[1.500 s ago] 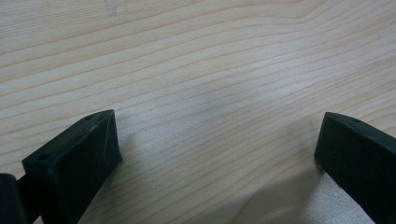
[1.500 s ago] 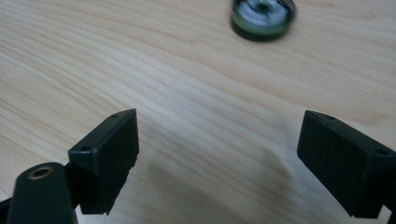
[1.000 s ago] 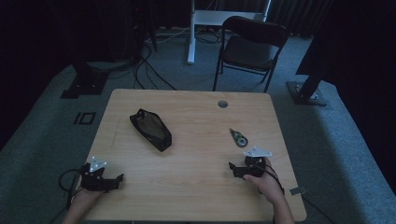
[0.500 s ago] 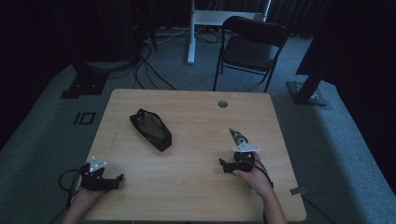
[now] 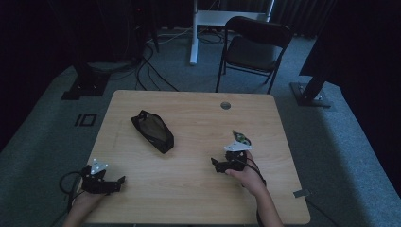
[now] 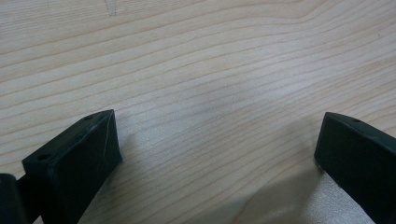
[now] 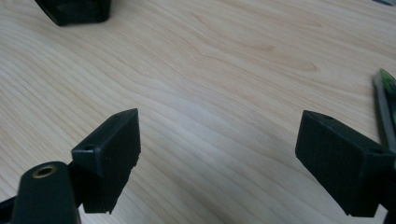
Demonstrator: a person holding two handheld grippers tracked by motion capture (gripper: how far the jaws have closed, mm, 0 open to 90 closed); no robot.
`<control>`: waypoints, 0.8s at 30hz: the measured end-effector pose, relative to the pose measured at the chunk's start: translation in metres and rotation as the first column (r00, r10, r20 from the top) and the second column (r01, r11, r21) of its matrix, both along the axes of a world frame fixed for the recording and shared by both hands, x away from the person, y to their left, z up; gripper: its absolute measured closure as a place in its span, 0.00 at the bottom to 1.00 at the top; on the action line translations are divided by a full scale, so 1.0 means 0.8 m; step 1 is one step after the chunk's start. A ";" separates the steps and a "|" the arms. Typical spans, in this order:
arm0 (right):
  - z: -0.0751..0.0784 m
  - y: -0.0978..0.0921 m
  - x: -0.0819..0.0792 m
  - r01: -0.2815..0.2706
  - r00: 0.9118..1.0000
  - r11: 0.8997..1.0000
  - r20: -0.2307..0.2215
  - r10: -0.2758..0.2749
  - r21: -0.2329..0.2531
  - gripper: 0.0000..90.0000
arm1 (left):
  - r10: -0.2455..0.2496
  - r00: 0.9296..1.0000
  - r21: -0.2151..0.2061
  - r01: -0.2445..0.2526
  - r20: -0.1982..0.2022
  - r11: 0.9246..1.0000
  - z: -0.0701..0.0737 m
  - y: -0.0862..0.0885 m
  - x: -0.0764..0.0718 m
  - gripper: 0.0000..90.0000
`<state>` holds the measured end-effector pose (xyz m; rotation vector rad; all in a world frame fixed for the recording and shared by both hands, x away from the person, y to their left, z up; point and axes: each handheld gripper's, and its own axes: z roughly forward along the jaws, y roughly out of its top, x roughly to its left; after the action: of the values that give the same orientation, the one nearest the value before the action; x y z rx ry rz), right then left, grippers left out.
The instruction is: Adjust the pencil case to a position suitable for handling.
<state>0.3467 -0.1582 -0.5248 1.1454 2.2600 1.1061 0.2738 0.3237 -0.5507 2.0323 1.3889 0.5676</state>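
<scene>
A black zip pouch [image 5: 152,131] lies slanted on the left-centre of the wooden table [image 5: 198,118]. A small green and grey pointed object [image 5: 241,137] lies right of centre. My right gripper [image 5: 216,165] sits just in front of that object, pointing left, open and empty. In the right gripper view its jaws [image 7: 219,130] stand wide over bare wood, with the pouch's corner [image 7: 74,9] at top left and the green object [image 7: 385,102] at the right edge. My left gripper [image 5: 118,181] rests near the front left corner, open [image 6: 217,128] over bare wood.
A round cable hole [image 5: 225,105] sits near the table's far edge. Beyond the table stand a black folding chair [image 5: 253,47] and a white desk leg [image 5: 194,33]. Cables [image 5: 151,71] run over the grey carpet.
My right hand has slid its gripper leftward, toward the table's middle, and it now sits just in front of the green object. The left gripper has stayed put.
</scene>
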 end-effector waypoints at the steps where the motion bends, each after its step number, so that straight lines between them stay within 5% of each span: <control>1: 0.001 0.003 0.001 -0.002 1.000 1.000 0.001 0.002 0.007 0.15 | 0.000 1.000 0.000 0.000 0.000 1.000 0.000 0.000 0.000 0.00; 24: 0.007 0.069 0.010 -0.078 0.997 0.996 0.025 0.077 0.033 0.15 | 0.000 1.000 0.000 0.000 -0.001 1.000 0.000 0.000 0.000 0.00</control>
<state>0.3549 -0.1033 -0.5195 1.0603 2.2932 1.1855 0.2738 0.3237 -0.5506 2.0328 1.3893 0.5673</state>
